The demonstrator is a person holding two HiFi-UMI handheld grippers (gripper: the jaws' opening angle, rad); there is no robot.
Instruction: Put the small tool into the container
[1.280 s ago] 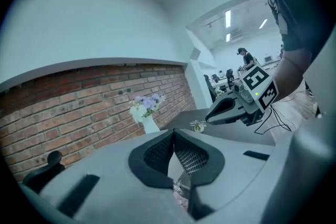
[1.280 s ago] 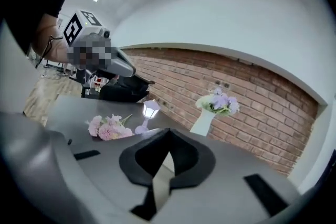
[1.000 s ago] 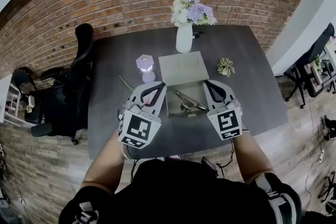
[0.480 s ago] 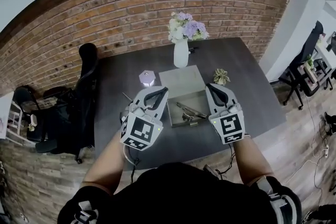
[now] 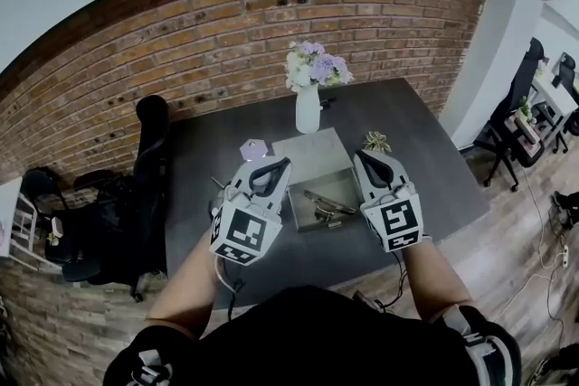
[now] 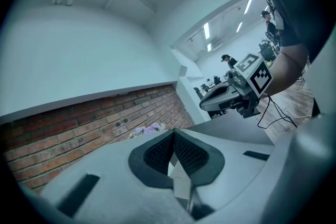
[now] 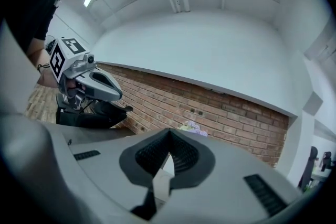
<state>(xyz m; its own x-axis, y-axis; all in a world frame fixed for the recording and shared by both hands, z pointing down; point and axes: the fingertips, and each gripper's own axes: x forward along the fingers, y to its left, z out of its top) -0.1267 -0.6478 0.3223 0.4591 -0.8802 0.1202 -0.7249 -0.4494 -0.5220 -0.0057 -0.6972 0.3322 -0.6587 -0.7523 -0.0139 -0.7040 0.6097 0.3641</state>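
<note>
In the head view a shallow grey container [image 5: 301, 219] sits mid-table with its flat lid [image 5: 310, 147] lying just behind it. Metal tools [image 5: 327, 205] lie inside it. A thin small tool [image 5: 217, 183] rests on the table left of the container, partly hidden by my left gripper. My left gripper [image 5: 277, 164] hovers over the container's left edge, shut and empty. My right gripper [image 5: 359, 155] hovers over its right edge, also shut and empty. Both point up toward the brick wall: the left gripper view shows its own closed jaws [image 6: 172, 134], and the right gripper view likewise [image 7: 169, 132].
A white vase of flowers [image 5: 308, 108] stands at the table's far edge. A small purple lamp [image 5: 252, 146] and a little potted plant [image 5: 374, 141] flank the lid. A black office chair [image 5: 145, 158] is left of the table; more chairs [image 5: 507, 122] stand at the right.
The head view has tilted up, so the table looks smaller and farther. Both grippers stay shut and have drifted slightly over the container.
</note>
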